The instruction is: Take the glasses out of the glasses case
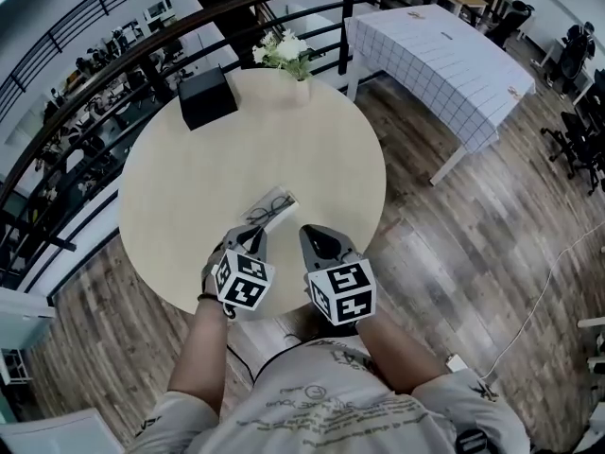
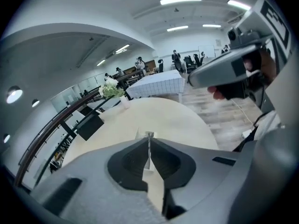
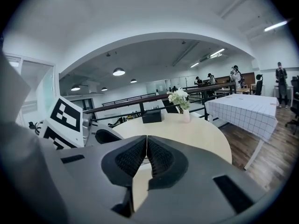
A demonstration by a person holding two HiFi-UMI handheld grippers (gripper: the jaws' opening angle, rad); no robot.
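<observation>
A clear glasses case [image 1: 272, 206] with dark-framed glasses inside lies on the round beige table [image 1: 189, 178], near its front edge. My left gripper [image 1: 255, 232] is at the case's near end, its jaws closed on a thin light edge of the case [image 2: 148, 135]. My right gripper [image 1: 313, 234] hovers just right of the case, shut and holding nothing. In the right gripper view the jaws [image 3: 146, 141] meet with no gap, and the left gripper's marker cube [image 3: 65, 120] shows at left. The glasses themselves are hidden in both gripper views.
A black box [image 1: 206, 97] and a vase of white flowers [image 1: 286, 53] stand at the table's far side. A dark railing [image 1: 113, 55] curves behind it. A table with a checked cloth [image 1: 444, 55] stands on the wooden floor at back right.
</observation>
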